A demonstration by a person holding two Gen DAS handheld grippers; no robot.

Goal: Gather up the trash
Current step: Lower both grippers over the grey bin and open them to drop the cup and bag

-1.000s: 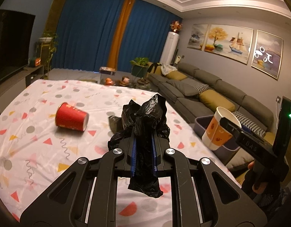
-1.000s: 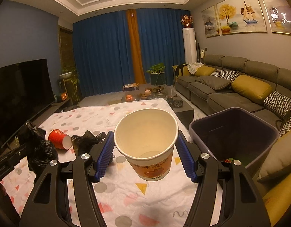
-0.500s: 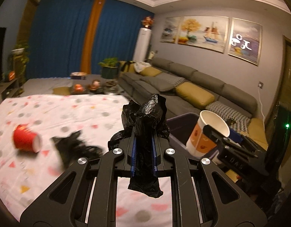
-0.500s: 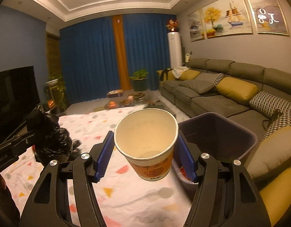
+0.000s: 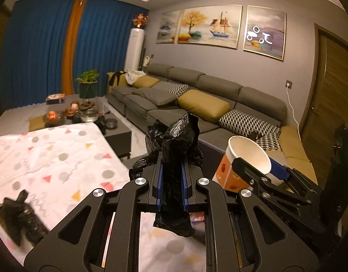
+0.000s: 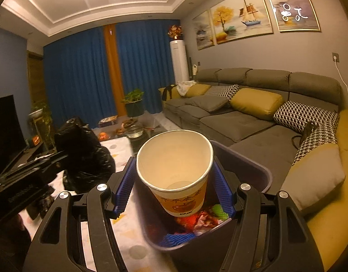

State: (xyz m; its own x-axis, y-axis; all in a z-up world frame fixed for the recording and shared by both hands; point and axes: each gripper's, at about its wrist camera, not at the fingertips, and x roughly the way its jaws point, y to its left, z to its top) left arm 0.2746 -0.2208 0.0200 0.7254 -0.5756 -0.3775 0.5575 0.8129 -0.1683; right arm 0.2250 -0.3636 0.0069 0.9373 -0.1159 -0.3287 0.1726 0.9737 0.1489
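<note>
The left gripper (image 5: 171, 181) is clamped nearly closed on a crumpled black bag (image 5: 174, 145), held over the table (image 5: 60, 158) edge. The right gripper (image 6: 174, 181) grips a paper cup (image 6: 176, 172) between wide-set pads, above the bin (image 6: 253, 170), which holds trash (image 6: 196, 219).

Left gripper (image 5: 171, 185) fingers nearly together, clamped; right gripper (image 6: 175, 188) fingers wide, gripping.
</note>
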